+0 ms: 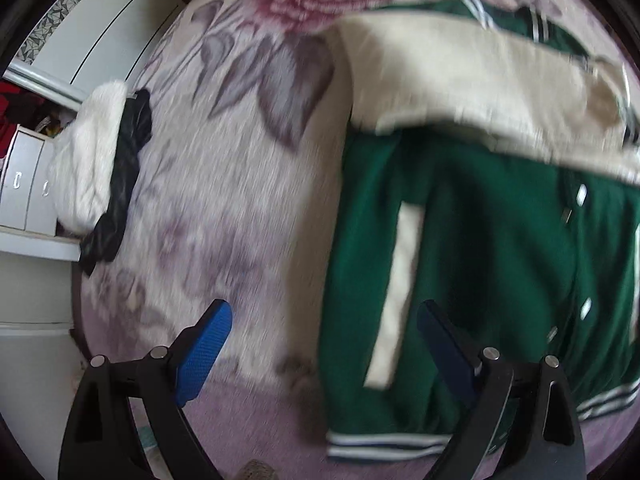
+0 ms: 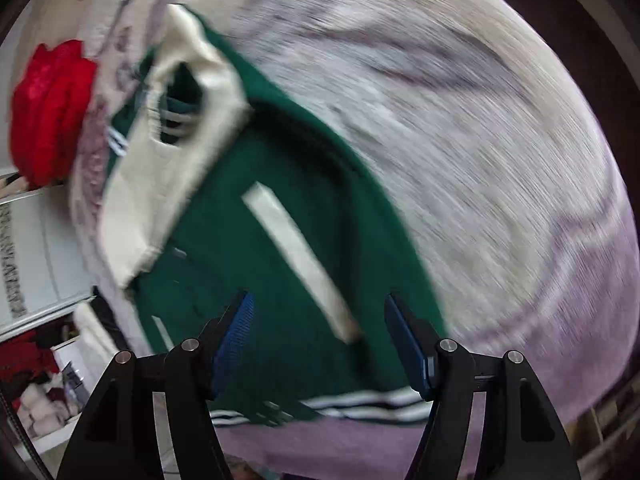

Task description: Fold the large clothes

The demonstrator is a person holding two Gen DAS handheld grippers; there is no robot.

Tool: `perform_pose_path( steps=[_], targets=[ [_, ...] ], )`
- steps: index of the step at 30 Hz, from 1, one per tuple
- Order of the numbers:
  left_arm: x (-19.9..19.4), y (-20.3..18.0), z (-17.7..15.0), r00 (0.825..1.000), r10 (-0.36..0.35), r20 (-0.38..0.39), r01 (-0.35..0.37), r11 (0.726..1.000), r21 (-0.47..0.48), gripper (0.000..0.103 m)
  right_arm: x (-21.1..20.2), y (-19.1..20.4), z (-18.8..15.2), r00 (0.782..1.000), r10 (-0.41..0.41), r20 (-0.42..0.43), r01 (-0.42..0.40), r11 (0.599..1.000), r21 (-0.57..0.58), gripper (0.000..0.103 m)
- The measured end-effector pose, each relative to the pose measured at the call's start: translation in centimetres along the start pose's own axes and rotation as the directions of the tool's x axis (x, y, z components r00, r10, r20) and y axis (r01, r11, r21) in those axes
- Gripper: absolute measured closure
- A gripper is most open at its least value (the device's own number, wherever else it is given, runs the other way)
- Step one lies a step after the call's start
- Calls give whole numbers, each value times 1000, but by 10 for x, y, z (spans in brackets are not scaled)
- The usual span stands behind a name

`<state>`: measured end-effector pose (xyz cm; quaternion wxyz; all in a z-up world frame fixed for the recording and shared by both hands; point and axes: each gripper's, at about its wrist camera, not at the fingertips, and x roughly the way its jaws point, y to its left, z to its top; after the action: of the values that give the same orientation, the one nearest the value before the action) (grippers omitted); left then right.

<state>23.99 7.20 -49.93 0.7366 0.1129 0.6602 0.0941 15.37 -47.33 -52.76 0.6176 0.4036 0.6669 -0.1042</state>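
A: Two grippers, both jaws spread wide, nothing in either. Left gripper (image 1: 324, 354) hangs over the hem side of the green varsity jacket with cream sleeves and striped rib hem (image 1: 460, 264); right gripper (image 2: 318, 344) is above the same hem from the other side.

B: Jacket location?

A: Flat, front up, on the pale floral plush blanket (image 1: 224, 184) covering the bed. One cream sleeve (image 1: 460, 80) is laid across the chest. Snap buttons visible, cream pocket welt (image 1: 394, 292) on each panel.

B: Both frames are smeared. Risks?

A: Plenty, my read only. Thick fabric, so a shallow pinch at the striped hem (image 2: 360, 404) may take only the top layer and the fold would drag crooked. The crossed sleeve could slide off if the body gets lifted quickly. Uneven grabs by the two grippers would skew the hem line.

B: Clutter?

A: White fluffy garment with a black piece beside it (image 1: 96, 160) at the blanket edge, well apart from the jacket. Red knitted pile (image 2: 52, 112) sits near the collar end; a fold carried too far that way could land on it.
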Motion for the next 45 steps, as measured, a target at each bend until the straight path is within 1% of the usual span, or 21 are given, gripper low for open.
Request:
perform_pose_path(
  steps=[2,4,6,7,9,10,12,15,17,19,21,26,29,32,33,34,35,38,39,41,45],
  targets=[
    [17,-5,-26,997,-29,-65,28,1000,-8,7,12,-38,-21,999,-34,-26,35,998,54,33],
    [27,-16,-40,992,-66,-109,66,998,-6,7,31,-60,-37,999,-2,-49,7,996,84,35],
    [27,-29,-47,989,-94,-111,97,995,15,7,47,-59,-52,995,65,-76,-60,996,72,74],
    [23,-38,-50,989,-109,-97,113,993,32,7,50,-51,-57,997,32,-66,-31,999,19,86],
    [14,-58,-53,990,-130,-58,134,988,75,7,58,-51,-66,998,-56,-32,55,998,-26,101],
    [11,-70,-54,990,-134,-44,138,985,105,7,66,-71,-69,994,-104,-47,106,993,50,103],
    [4,-88,-55,987,-158,-37,162,977,140,7,83,-112,-84,980,-105,-168,140,966,217,103],
    [-18,-111,-52,985,-174,12,168,967,193,7,56,-102,-100,979,-96,-178,123,982,146,102],
    [-38,-132,-51,988,-120,95,94,967,237,7,20,-82,-97,988,-82,-133,91,994,68,90],
    [-49,-149,-50,986,-65,153,26,969,245,7,-8,-60,-82,990,-117,-78,115,993,-23,38],
    [-54,-170,-50,982,-5,186,-40,970,240,7,-19,-33,-54,991,-134,-29,129,983,-130,26],
    [-52,-227,-50,971,124,202,-162,970,181,7,2,35,51,980,-186,68,198,901,-386,26],
    [-48,-252,-51,954,221,202,-252,957,143,7,35,76,114,972,-214,92,231,825,-516,26],
    [-45,-259,-49,952,258,166,-275,957,94,7,61,104,147,964,-240,117,259,741,-619,27],
    [-42,-259,-50,953,258,157,-274,958,88,7,67,110,153,966,-231,119,251,713,-654,38],
    [-39,-263,-51,954,264,143,-279,956,91,7,70,112,157,964,-231,133,259,690,-675,75],
    [-37,-269,-53,952,276,136,-290,951,105,7,71,112,163,956,-246,163,289,673,-681,81],
    [-38,-279,-59,943,303,135,-320,938,130,7,74,76,201,980,-178,91,199,809,-553,82],
    [-39,-281,-60,943,306,131,-323,937,131,7,73,70,204,986,-151,74,167,828,-535,82],
    [-43,-282,-61,946,304,109,-316,941,124,7,64,71,198,984,-167,59,172,814,-554,82],
    [-63,-289,-63,955,274,110,-286,952,112,7,22,43,174,976,-207,-67,132,809,-573,52]
  ],
)
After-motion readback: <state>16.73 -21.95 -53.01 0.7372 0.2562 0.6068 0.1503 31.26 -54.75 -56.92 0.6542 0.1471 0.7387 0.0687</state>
